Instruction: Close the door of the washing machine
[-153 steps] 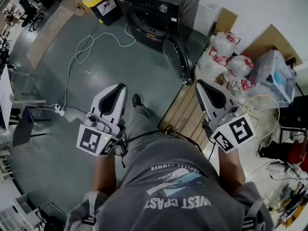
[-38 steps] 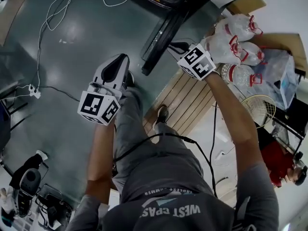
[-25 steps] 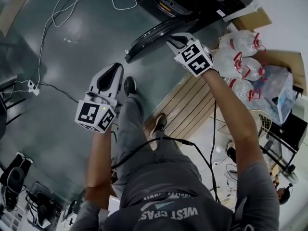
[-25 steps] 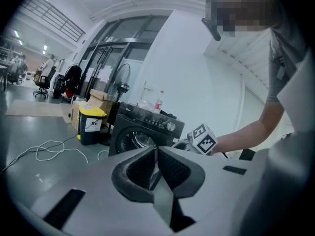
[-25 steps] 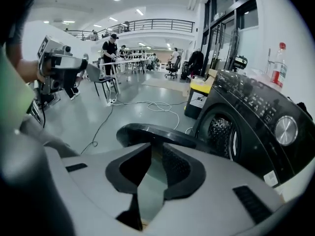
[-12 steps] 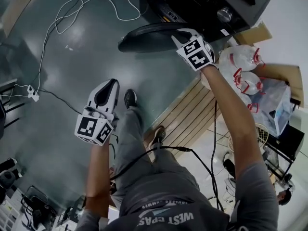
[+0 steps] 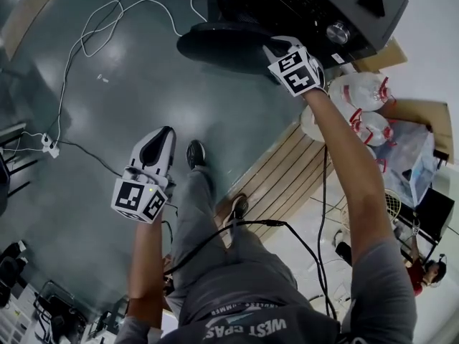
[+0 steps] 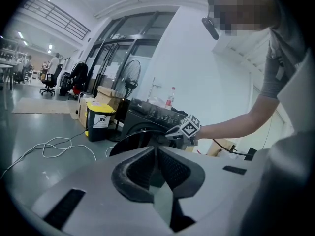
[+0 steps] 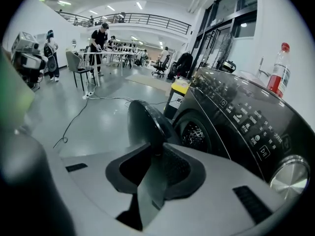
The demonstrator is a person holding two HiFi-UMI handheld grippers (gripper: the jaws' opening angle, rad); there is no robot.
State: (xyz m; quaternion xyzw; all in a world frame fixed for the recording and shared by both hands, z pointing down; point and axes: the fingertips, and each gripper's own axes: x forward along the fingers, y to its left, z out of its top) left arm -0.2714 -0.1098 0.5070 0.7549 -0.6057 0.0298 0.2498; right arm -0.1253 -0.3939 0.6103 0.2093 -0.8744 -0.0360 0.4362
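Head view, nearest first: left gripper (image 7: 163, 132) low beside the leg, over bare floor (image 7: 86, 120), well apart from the work. Left gripper view: jaws drawn together on nothing, simply idle.

Farther out, at the end of a stretched arm: right gripper (image 7: 272, 46), closed up too, with nothing pinched as far as can be told, tips laid against the rim of the door (image 7: 215, 45). Right gripper view: round door edge-on just past the tips, swung partway, not yet home on the opening of the washing machine (image 9: 231, 122). Farthest, a bottle (image 9: 278, 65) standing on the machine's top.

Handling, as a judgement only: stiff, hinged, fairly heavy, smooth dark face (likely slippery under hard tips). Better pushed than gripped, with the tips set flat near the free rim, far from the hinge. Probably needs a firm last press to catch the latch.
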